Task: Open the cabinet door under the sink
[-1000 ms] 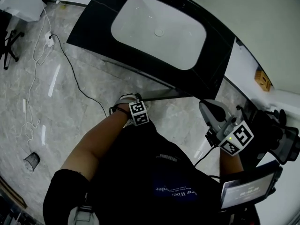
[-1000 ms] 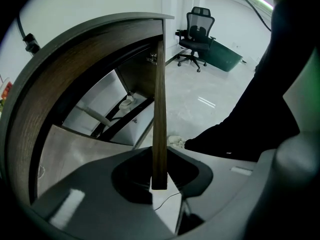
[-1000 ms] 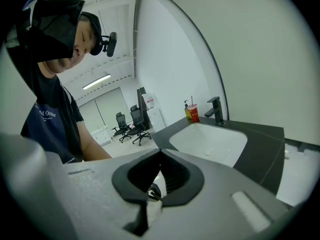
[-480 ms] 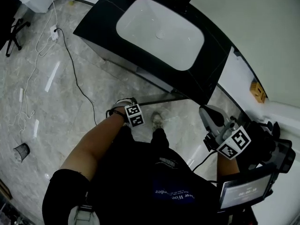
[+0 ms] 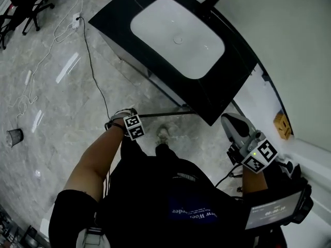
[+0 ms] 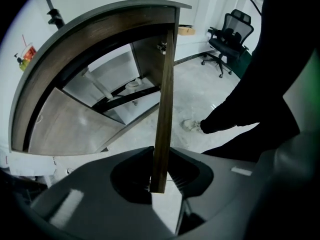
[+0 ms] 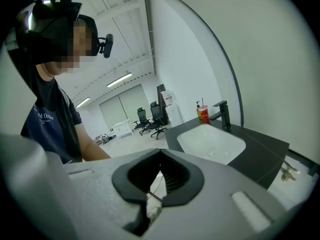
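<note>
1. Grey marbled floor [image 5: 62,102] lies underfoot.
2. Pointing down, the left gripper [image 6: 159,184] has its fingers clamped on the free edge of the cabinet door [image 6: 165,94].
3. That door stands swung out from under the white sink [image 5: 178,35].
4. Off to the side, the right gripper [image 7: 160,153] hovers beside the black table [image 5: 232,81], fingers closed on nothing.

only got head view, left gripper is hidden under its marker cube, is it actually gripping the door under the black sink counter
Observer: Yes. The left gripper view shows the left gripper clamped on the free edge of the brown wooden cabinet door, which stands swung open.
Operator: whats inside the cabinet
Observer: A pale drain pipe hangs below the basin.
Operator: right gripper holding anything
Observer: No. The right gripper view shows the right gripper shut on nothing, raised above the white rectangular basin.
</note>
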`<state>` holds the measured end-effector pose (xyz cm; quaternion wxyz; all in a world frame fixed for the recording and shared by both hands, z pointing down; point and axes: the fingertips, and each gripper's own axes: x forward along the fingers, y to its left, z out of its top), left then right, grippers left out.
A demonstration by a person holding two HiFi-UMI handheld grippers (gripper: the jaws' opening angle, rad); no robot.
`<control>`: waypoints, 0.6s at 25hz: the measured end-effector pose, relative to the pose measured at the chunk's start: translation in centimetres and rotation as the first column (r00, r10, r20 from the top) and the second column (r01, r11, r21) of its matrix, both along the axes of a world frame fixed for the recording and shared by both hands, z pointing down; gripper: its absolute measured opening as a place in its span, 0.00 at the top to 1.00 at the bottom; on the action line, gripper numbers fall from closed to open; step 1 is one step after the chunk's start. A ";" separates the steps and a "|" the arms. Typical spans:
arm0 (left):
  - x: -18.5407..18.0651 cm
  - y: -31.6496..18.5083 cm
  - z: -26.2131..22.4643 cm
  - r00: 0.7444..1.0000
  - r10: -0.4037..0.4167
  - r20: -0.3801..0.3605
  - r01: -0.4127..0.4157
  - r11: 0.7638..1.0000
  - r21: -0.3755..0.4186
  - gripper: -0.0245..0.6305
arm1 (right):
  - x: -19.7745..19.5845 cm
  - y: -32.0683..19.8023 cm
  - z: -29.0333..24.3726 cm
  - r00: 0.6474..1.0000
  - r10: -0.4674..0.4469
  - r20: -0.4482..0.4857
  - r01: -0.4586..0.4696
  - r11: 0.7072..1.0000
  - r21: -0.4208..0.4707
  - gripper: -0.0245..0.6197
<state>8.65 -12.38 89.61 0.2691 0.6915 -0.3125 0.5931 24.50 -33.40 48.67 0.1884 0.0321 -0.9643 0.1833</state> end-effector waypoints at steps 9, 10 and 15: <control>1.9 1.4 0.3 0.989 -0.148 0.002 0.148 0.989 0.014 0.84 | 0.2 0.7 0.3 0.991 -0.131 -0.016 0.131 0.991 0.008 0.96; 2.4 1.6 0.4 0.987 -0.159 -0.008 0.159 0.987 0.017 0.84 | 0.1 1.0 0.4 0.990 -0.140 -0.019 0.140 0.990 0.008 0.96; 4.8 3.2 0.7 0.980 -0.192 -0.059 0.192 0.981 0.008 0.85 | -1.2 2.6 -0.2 0.984 -0.178 -0.018 0.179 0.984 0.019 0.96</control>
